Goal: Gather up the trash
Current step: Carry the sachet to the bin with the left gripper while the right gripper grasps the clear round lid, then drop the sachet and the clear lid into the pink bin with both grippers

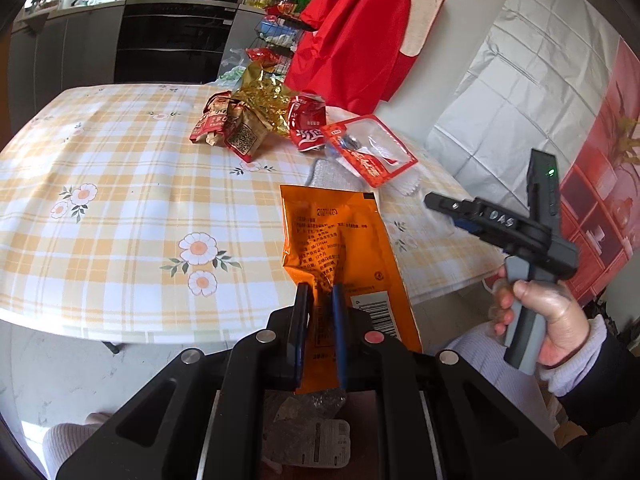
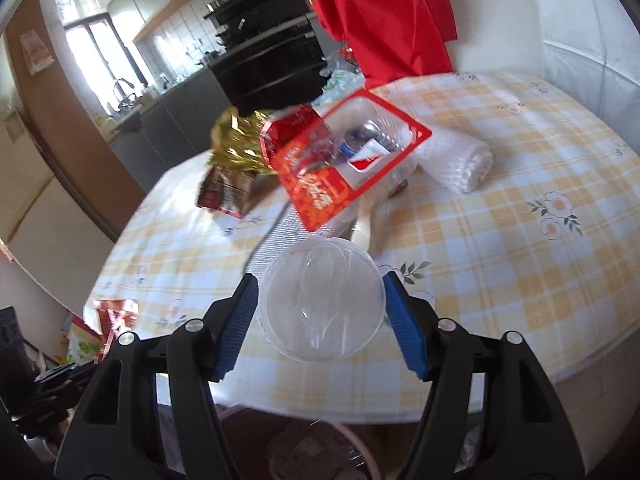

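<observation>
Left gripper (image 1: 320, 300): clenched on the lower end of an orange foil packet (image 1: 340, 248), lifted off the table's near edge; the blue pads pinch a thin fold only
Bin below: crumpled clear wrappers (image 1: 308, 436) show beneath the left gripper, so a trash container seems to sit under the table's near edge; its rim is hardly visible
Right gripper (image 2: 320, 308): released, jaws wide on either side of a clear plastic cup (image 2: 322, 300); whether the pads touch it I cannot tell, and the view is blurred
Cup position: near the table's front edge, just in front of a red-framed clear pouch (image 2: 344, 160)
Remaining trash: the pouch, a red wrapper (image 1: 306, 124), a gold foil bag (image 1: 260, 100) and a brown-red snack bag (image 1: 224, 128) cluster toward the table's far edge
Other items: a white rolled towel (image 2: 452, 160) lies beside the pouch; checked tablecloth (image 1: 120, 200) covers the table (image 2: 520, 360)
Stage, as I judge it: one piece ready to drop, most of the pile untouched
Risk, packet: slick foil held by a narrow pinch may slide free and miss the bin
Risk, cup: thin plastic may buckle or squirt out of the jaws if squeezed off-centre, rolling over the near edge
Risk, pouch: it leans close behind the cup and could be dragged along
</observation>
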{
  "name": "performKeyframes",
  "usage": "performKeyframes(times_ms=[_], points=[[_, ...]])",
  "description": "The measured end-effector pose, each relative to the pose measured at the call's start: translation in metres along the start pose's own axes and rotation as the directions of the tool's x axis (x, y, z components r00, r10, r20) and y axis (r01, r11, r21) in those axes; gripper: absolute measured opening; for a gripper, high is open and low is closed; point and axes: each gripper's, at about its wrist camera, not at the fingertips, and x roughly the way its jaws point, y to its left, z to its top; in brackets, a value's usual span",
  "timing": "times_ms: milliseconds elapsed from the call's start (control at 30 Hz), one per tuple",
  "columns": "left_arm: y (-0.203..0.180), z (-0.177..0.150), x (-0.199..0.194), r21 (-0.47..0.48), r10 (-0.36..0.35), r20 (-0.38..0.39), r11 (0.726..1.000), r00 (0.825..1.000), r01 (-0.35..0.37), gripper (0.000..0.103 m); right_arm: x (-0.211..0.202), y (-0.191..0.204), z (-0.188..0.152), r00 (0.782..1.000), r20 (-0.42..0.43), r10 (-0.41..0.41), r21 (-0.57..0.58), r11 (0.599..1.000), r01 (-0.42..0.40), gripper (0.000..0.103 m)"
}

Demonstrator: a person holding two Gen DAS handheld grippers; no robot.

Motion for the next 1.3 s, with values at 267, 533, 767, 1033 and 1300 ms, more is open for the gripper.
performKeyframes(times_ms=[267,533,767,1033,1300], points=[[-0.025,-0.020,-0.026,0.058,0.007,0.010,0.998,1.000,-0.008,0.012,-0.053,0.019,-0.006,0.996,0.069,0.049,-0.040,0.998,-0.046,0.065],[-0.040,-0.037,-0.043,0.093,0.001,-0.004,0.996,1.000,-0.001,0.013,-0.088,0.032,-0.017,0.991,0.104,0.083,-0.069,0.995,-0.077,0.065],[-0.045,-0.042,-0.059,0.093,0.009,0.025,0.996,1.000,-0.011,0.047,-0.105,0.043,-0.026,0.989,0.112,0.096,-0.096,0.992,-0.086,0.065],[-0.052,-0.036,-0.091,0.093,0.228,0.174,0.965,0.958,-0.246,0.096,-0.124,0.063,-0.039,0.988,0.100,0.116,-0.156,0.983,-0.099,0.065],[-0.027,-0.032,-0.111,-0.048,0.298,0.216,0.954,0.930,-0.295,0.097,-0.124,0.084,-0.057,0.990,0.054,0.127,-0.221,0.969,-0.112,0.065]])
